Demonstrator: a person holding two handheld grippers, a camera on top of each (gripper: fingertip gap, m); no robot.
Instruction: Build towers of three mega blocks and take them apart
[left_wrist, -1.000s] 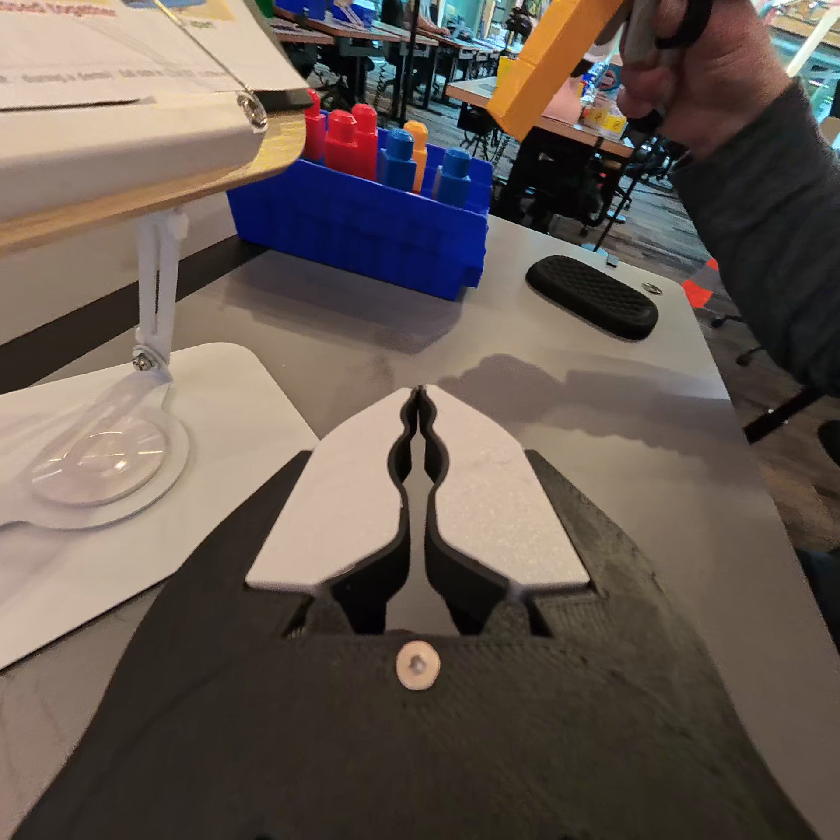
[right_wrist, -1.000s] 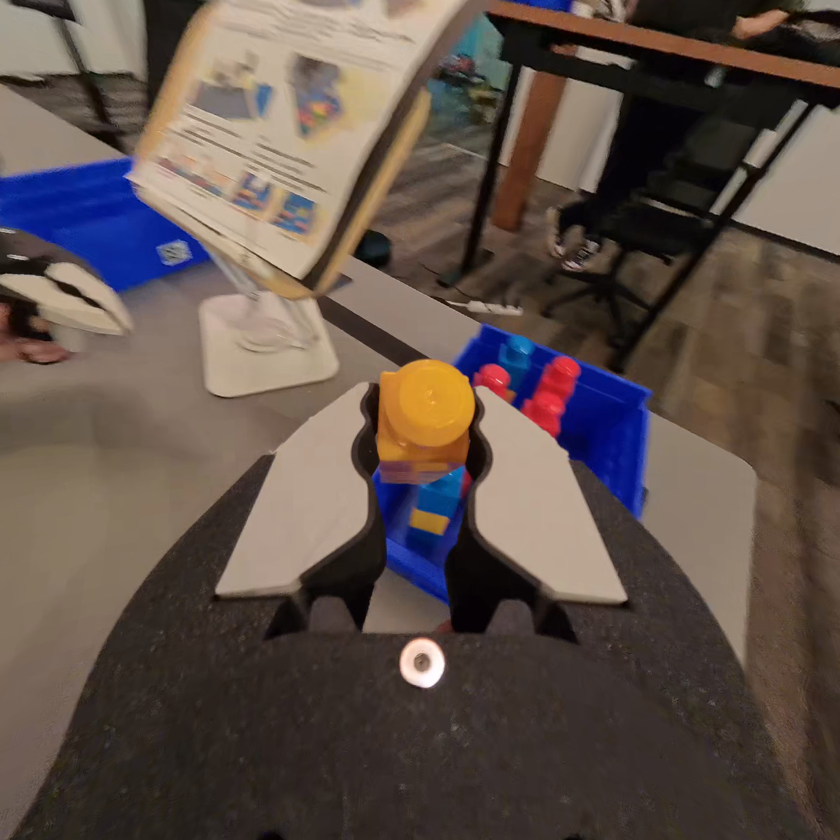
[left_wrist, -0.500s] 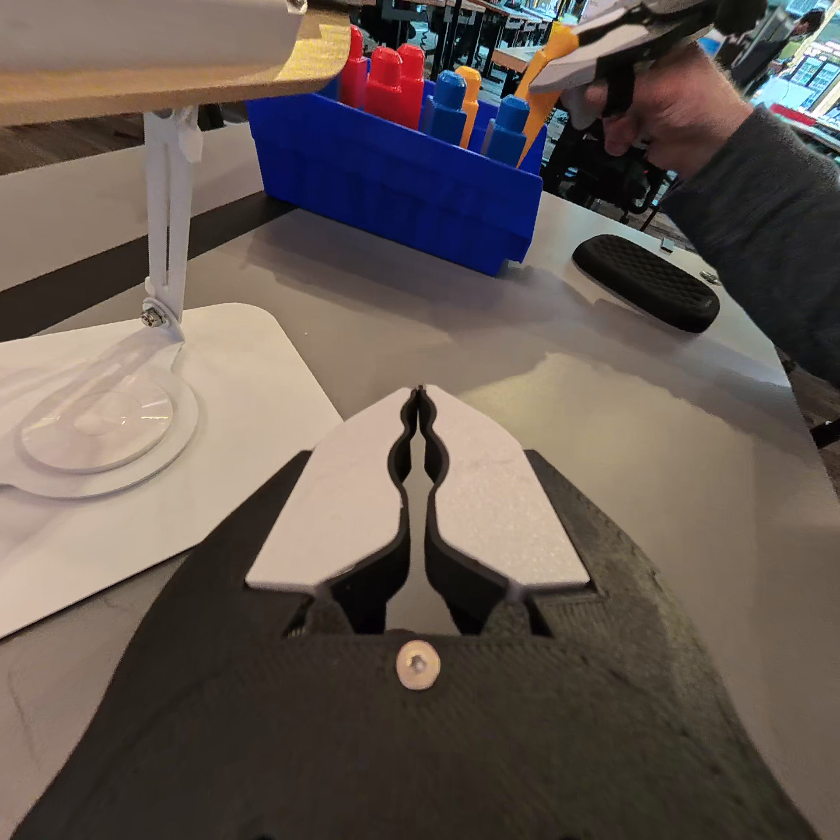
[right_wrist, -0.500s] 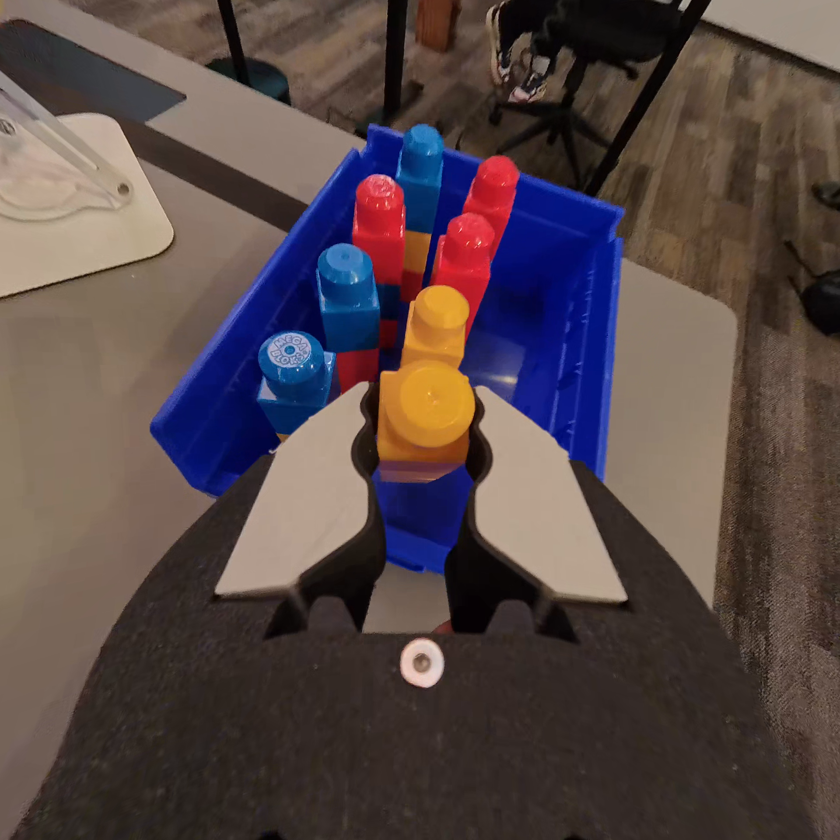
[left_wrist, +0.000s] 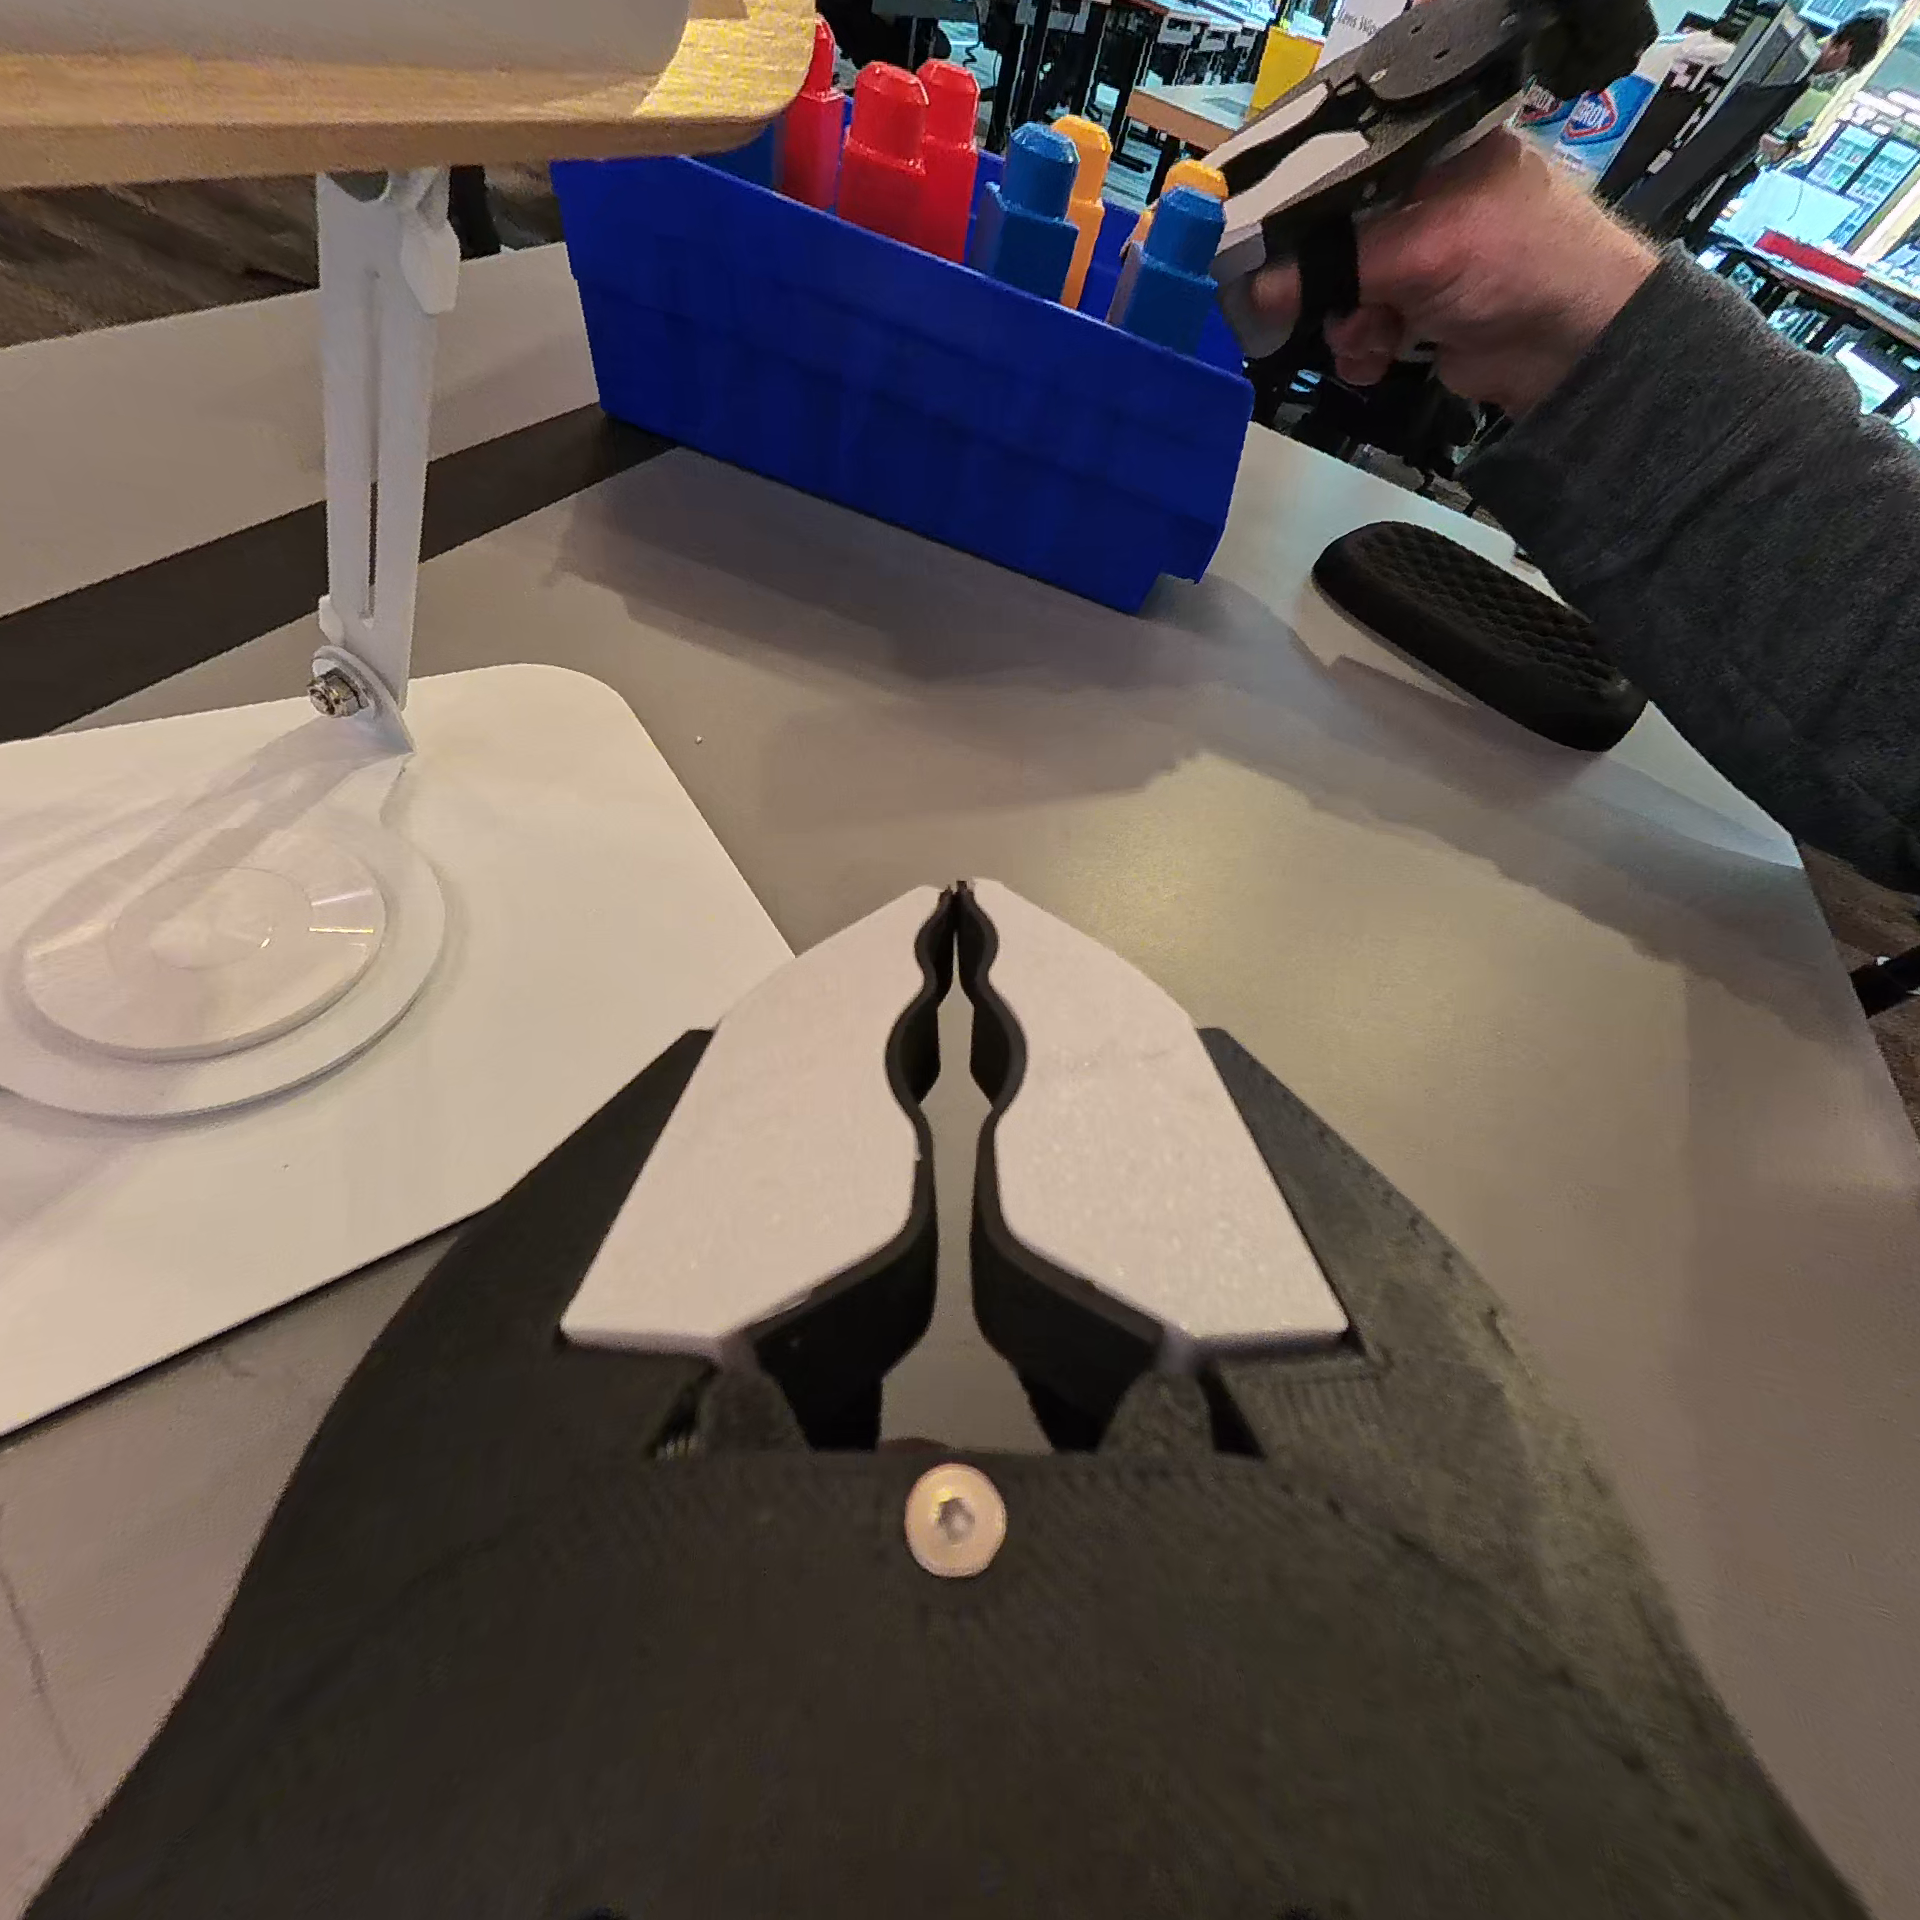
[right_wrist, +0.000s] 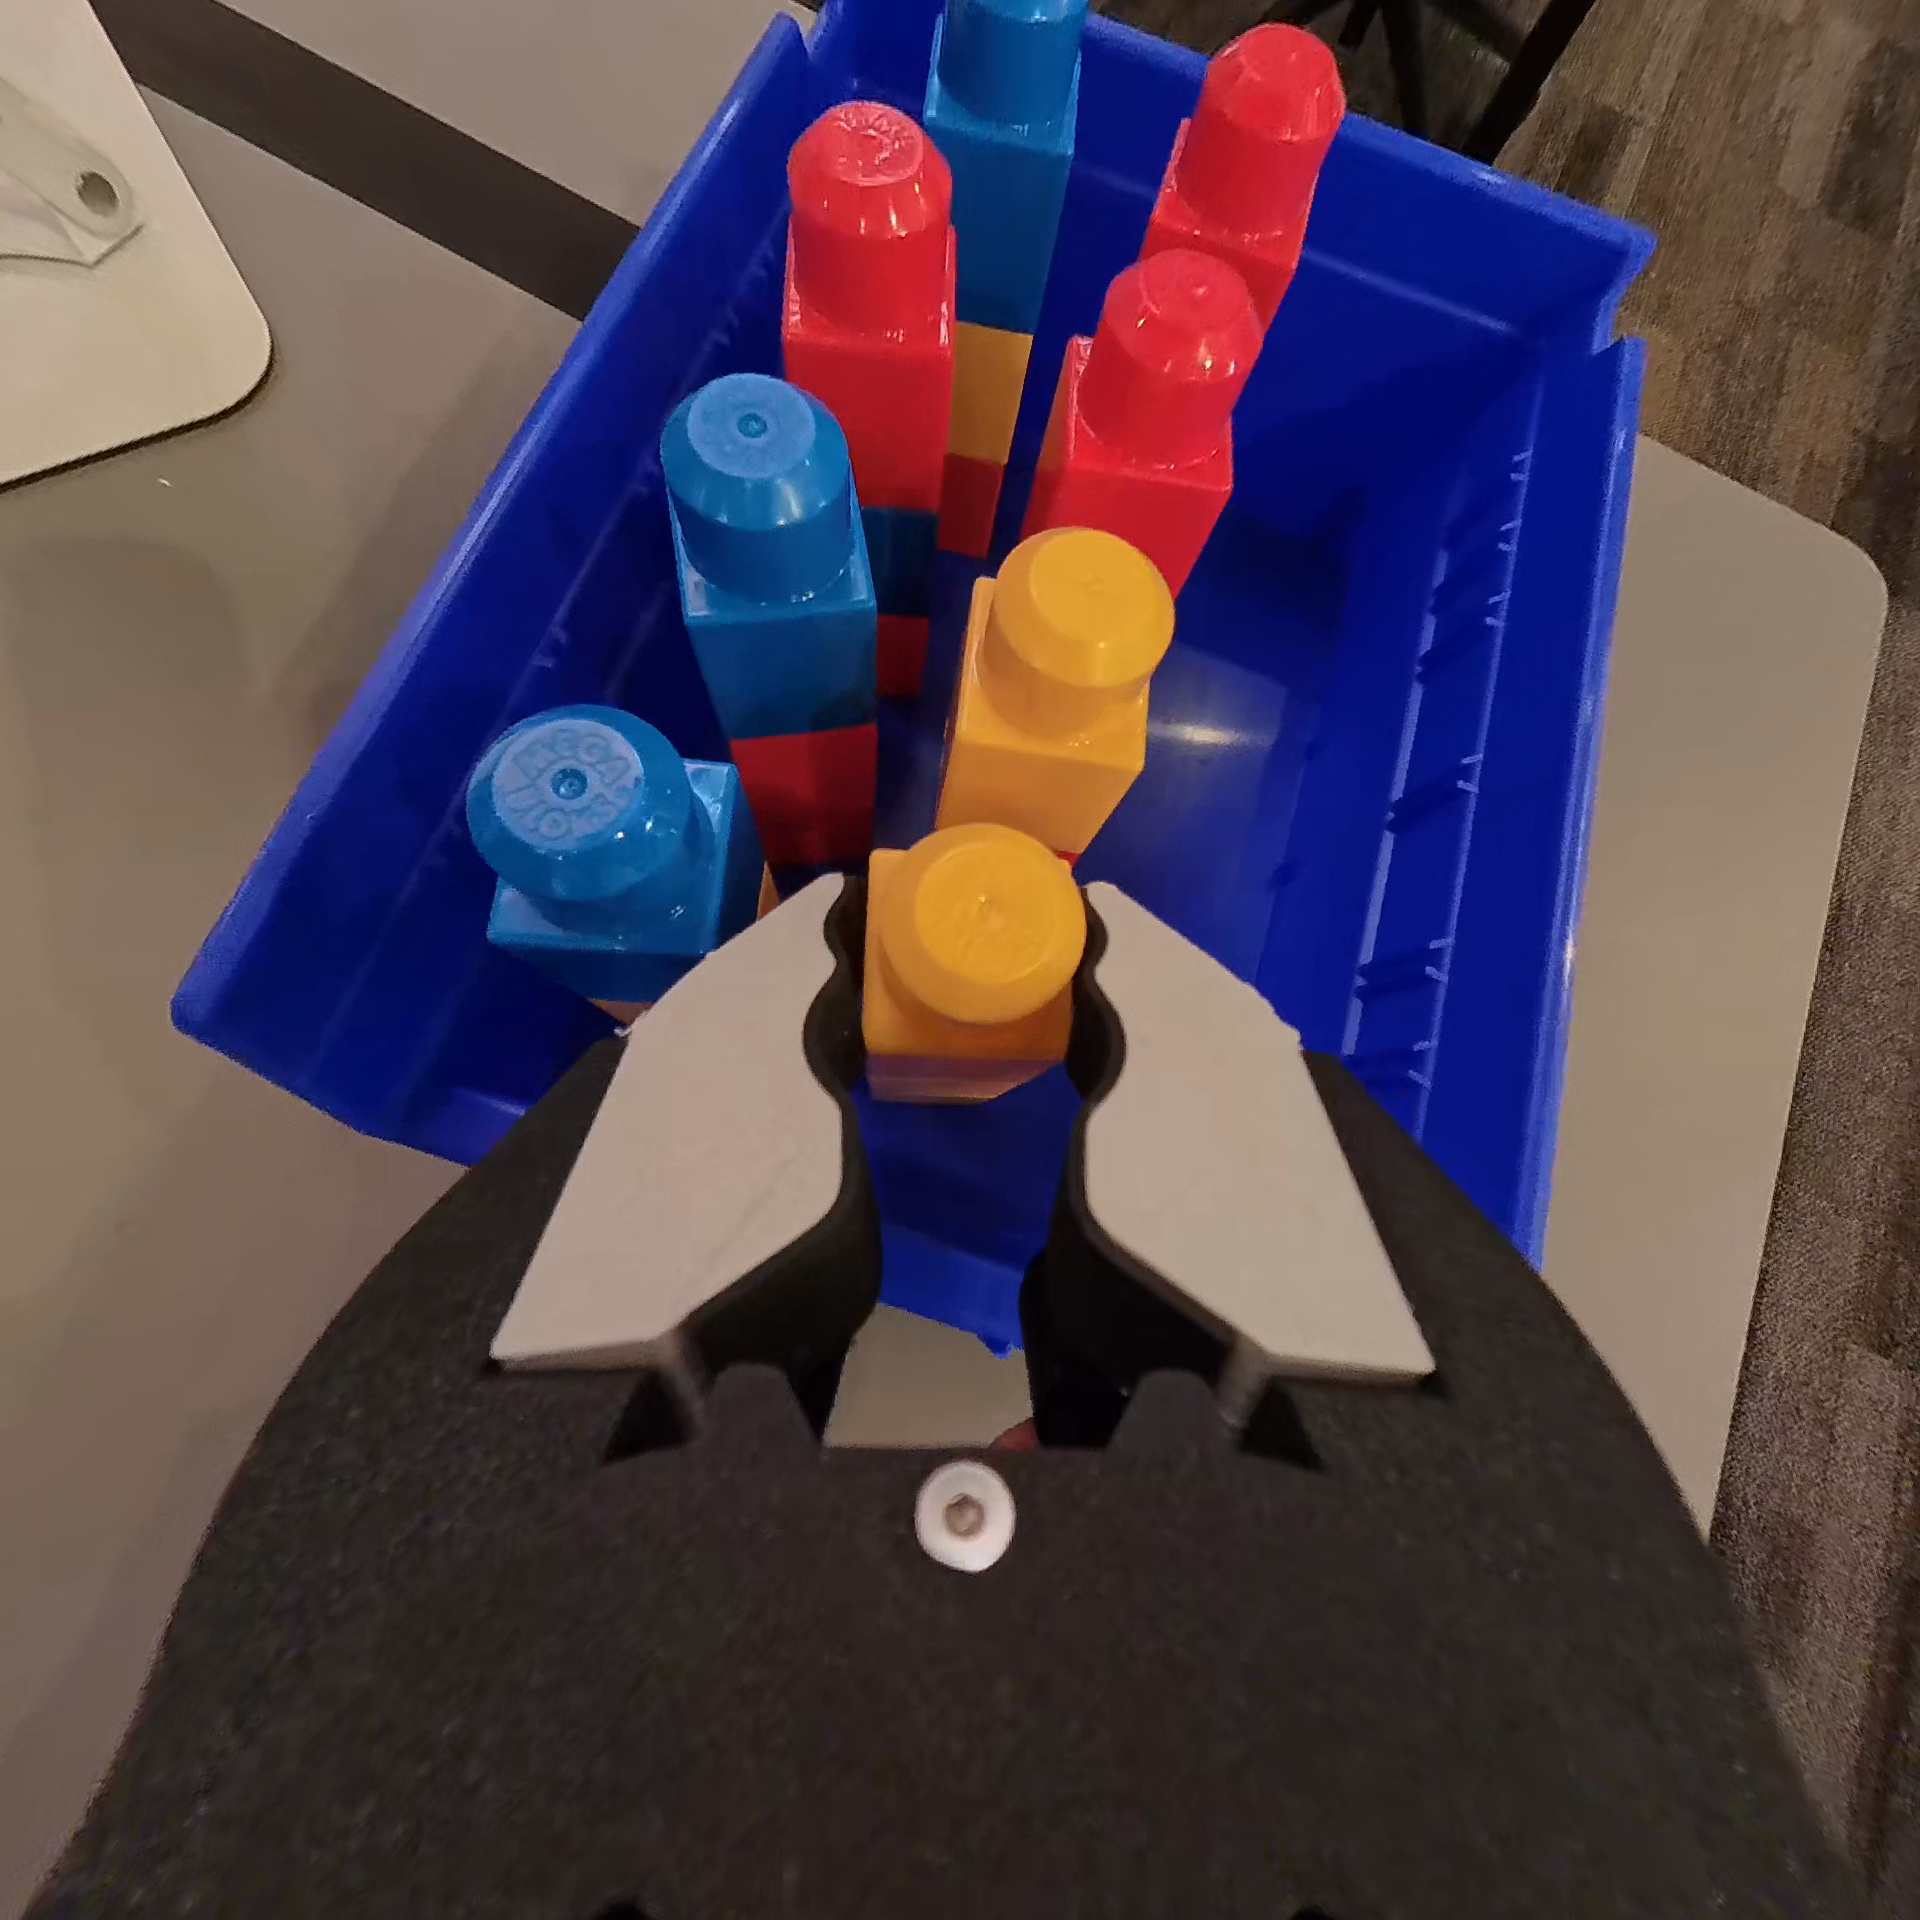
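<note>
Over blue bin (right_wrist: 1455, 727), right hand-held gripper (right_wrist: 971, 940) clamps yellow-topped tower (right_wrist: 977, 956).

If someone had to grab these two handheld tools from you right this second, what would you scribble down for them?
Right gripper: shut on a yellow-topped plastic block tower, held over the near end of the blue plastic bin.
Left gripper: shut, holding nothing, low over the grey table.
In the bin: six other block towers standing, tops blue, red and yellow.
Left: set this tower down in the bin, let go. Taking them apart is not started.
</note>
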